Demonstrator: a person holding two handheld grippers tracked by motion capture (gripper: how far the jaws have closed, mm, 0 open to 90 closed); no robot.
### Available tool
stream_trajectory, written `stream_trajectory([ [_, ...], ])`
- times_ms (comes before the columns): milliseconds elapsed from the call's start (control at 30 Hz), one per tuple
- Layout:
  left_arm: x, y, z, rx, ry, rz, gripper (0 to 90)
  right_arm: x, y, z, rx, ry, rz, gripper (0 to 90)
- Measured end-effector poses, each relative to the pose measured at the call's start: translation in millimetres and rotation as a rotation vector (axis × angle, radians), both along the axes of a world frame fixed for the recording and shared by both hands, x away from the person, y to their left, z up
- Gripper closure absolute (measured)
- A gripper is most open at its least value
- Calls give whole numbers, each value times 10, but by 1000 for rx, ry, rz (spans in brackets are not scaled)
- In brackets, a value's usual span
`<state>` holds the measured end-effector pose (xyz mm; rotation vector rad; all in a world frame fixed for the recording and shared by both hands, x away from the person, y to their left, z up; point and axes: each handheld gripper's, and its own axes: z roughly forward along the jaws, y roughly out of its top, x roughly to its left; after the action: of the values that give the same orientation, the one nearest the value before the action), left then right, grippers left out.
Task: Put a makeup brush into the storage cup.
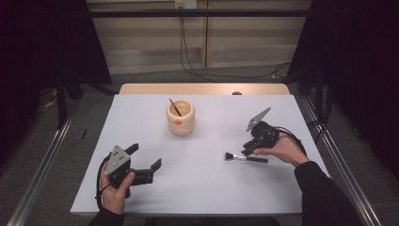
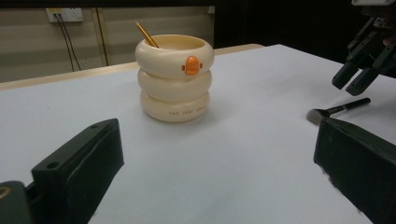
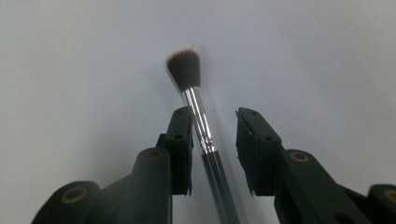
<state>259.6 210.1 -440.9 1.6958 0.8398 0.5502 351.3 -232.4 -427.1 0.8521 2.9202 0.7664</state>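
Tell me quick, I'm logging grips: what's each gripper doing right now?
Left gripper: open, holding nothing.
Right gripper: open around the makeup brush, pads not yet pressing it.

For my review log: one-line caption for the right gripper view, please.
Right gripper straddles the makeup brush on the white table, pads not yet clamped on its handle.

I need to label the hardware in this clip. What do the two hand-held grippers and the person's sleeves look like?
Both the left gripper and the right gripper are black with two blocky jaws. Each carries a grey three-cornered plate on top and trails a black cable. Small brass-coloured fittings sit at the jaw joints. The sleeves are dark.
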Motion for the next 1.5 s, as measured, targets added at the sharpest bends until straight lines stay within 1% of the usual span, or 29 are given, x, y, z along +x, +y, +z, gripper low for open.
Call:
stream_trajectory([
  [67,-2,-2,0,6,1,4,14,17,1,-23,-22,15,18,698],
  [100,-2,-4,-1,6,2,0,14,33,-3,-36,-28,14,34,709],
  [133,1,-2,-4,7,4,-7,14,36,-3,-44,-32,33,40,720],
  [200,0,-8,-7,14,5,-6,14,50,-3,-66,-47,44,62,725],
  [233,1,-9,-7,16,4,-6,14,44,8,-72,-63,54,55,726],
  [300,-1,-8,-8,15,5,-5,14,43,17,-89,-87,72,59,733],
  [333,-2,-6,-8,13,5,-4,14,47,19,-96,-101,72,64,736],
  [400,-2,-3,-7,10,4,-5,14,58,18,-114,-108,75,80,735],
  [433,-2,-3,-6,11,3,-4,14,53,23,-120,-114,79,77,730],
  [467,-1,-3,-7,10,4,-5,14,51,31,-129,-126,85,84,727],
  [500,-2,-4,-7,14,4,-2,14,55,35,-138,-138,77,95,727],
  [567,-1,-2,-9,12,3,-6,13,52,47,-150,-156,85,106,728],
  [600,-1,-4,-10,8,3,-6,14,46,55,-153,-169,83,100,733],
  [633,-1,-2,-9,10,4,-3,14,49,57,-159,-174,81,110,739],
  [733,0,-1,-9,7,5,-2,14,58,69,-172,-191,95,124,762],
  [767,0,0,-8,7,5,-2,14,64,76,-184,-194,90,138,762],
  [800,0,-1,-7,7,5,-1,14,63,85,-188,-207,94,138,760],
  [833,-1,0,-7,8,4,-1,14,66,93,-202,-211,84,148,760],
  [900,1,2,-8,9,4,-2,14,65,107,-216,-225,92,153,760],
  [967,1,3,-9,9,4,-1,14,73,109,-218,-223,88,162,761],
  [1067,2,8,-6,9,0,-4,14,62,105,-219,-225,92,156,759],
  [1100,2,8,-5,5,-2,-3,15,63,106,-224,-224,80,160,757],
  [1167,2,10,-3,5,-4,0,15,53,106,-226,-223,84,175,742],
  [1200,-1,9,-1,8,-2,3,16,47,108,-227,-225,78,170,742],
  [1233,-2,9,-1,9,-3,3,15,42,109,-229,-224,71,176,742],
  [1367,-2,12,0,11,-4,3,15,26,144,-225,-251,63,179,748],
  [1433,-1,11,-2,9,-3,3,15,19,151,-224,-258,57,177,752],
  [1500,2,14,-5,5,-4,-2,15,20,150,-222,-256,59,174,776],
])
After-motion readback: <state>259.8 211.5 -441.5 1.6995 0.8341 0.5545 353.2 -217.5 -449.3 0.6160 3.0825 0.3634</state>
